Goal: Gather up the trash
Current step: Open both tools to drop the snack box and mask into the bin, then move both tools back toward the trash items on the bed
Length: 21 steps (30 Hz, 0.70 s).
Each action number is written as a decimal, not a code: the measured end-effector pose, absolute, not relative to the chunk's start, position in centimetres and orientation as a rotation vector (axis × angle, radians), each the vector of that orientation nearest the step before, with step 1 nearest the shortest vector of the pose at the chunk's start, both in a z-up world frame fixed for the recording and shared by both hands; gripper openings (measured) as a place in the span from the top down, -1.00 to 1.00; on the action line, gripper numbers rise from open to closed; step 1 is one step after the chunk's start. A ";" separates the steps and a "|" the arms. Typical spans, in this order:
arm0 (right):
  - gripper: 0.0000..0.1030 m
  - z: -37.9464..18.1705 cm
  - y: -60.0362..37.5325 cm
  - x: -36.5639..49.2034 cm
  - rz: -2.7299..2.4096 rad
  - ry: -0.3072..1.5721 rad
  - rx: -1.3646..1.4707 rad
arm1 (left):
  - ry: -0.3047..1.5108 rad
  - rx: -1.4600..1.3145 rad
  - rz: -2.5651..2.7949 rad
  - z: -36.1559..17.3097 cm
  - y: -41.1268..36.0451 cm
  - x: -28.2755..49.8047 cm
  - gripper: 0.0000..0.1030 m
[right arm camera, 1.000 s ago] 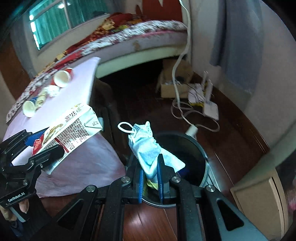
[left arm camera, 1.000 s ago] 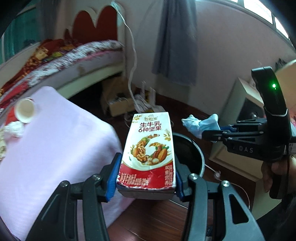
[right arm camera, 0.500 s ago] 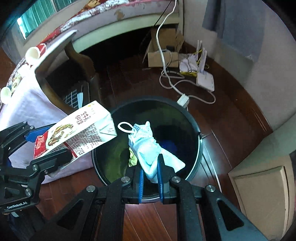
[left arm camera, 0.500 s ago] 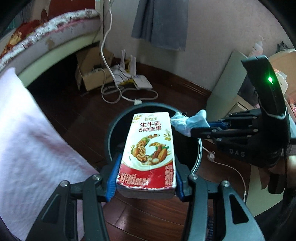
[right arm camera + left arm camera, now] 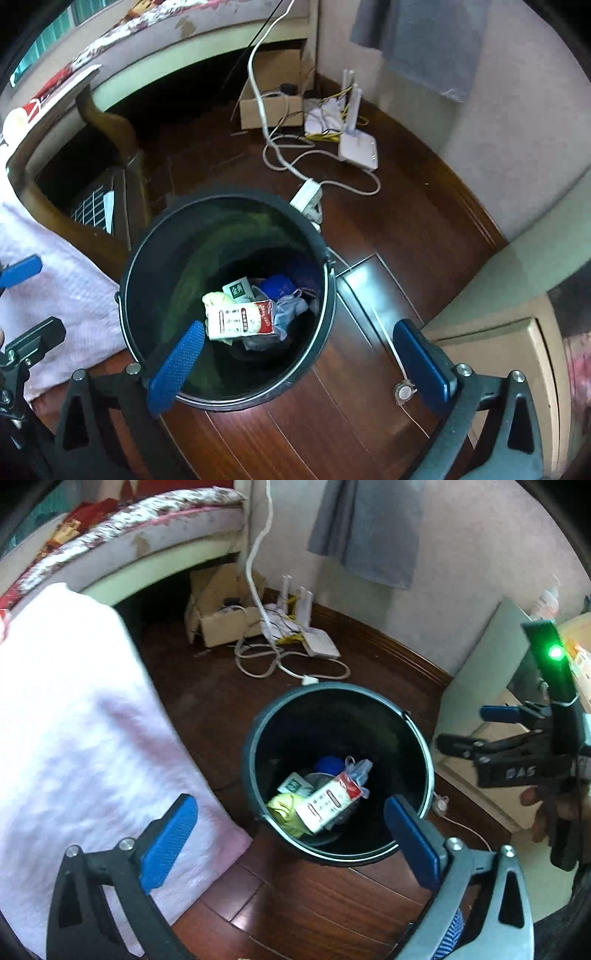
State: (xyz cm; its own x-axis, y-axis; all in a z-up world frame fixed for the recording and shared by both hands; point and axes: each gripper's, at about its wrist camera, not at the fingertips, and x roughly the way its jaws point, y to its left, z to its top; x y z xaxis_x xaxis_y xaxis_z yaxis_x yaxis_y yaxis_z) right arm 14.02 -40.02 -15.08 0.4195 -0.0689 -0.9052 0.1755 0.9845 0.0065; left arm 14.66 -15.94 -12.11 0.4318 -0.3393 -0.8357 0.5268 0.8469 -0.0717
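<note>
Left gripper: jaws spread wide, just opened, nothing between the blue ribbed pads. Right gripper: jaws likewise spread wide, just opened, nothing between them. Both point steeply down over the trash bin.

Clearances: the bin's round rim lies directly ahead of and below both grippers. In the left wrist view its near edge sits between the two fingertips; in the right wrist view the left fingertip overlaps the bin mouth and the right fingertip is over bare wooden floor. To the left of the left gripper, the edge of a pink cloth-covered table hangs close beside the bin. The right gripper appears at the right of the left wrist view, apart from the bin rim, with a green light lit on its body. Beyond the bin, white cables, a white router and a cardboard box occupy the floor by the wall.

Task items: the milk carton lies on its side at the bin bottom, against a crumpled pale blue mask, a yellow wad and a small green-and-white packet.

Markings: "DAS" on the right gripper body; carton print is too small to read.

Materials: bin dark, smooth and cylindrical with a metal rim band; floor glossy dark planks; cloth soft, textured
</note>
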 end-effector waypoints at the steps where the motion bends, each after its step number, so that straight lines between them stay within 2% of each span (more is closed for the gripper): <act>1: -1.00 -14.5 -39.7 13.8 -0.155 1.113 0.107 | 0.974 0.211 -0.537 -11.9 -15.7 14.5 -0.98; 13: -1.00 -7.8 -35.7 11.9 -0.119 1.009 0.084 | 0.895 0.172 -0.471 -7.1 -12.4 12.7 -0.98; 21: -1.00 -5.4 -31.8 10.8 -0.076 0.987 0.025 | 0.837 0.137 -0.402 -4.3 -8.5 11.9 -0.99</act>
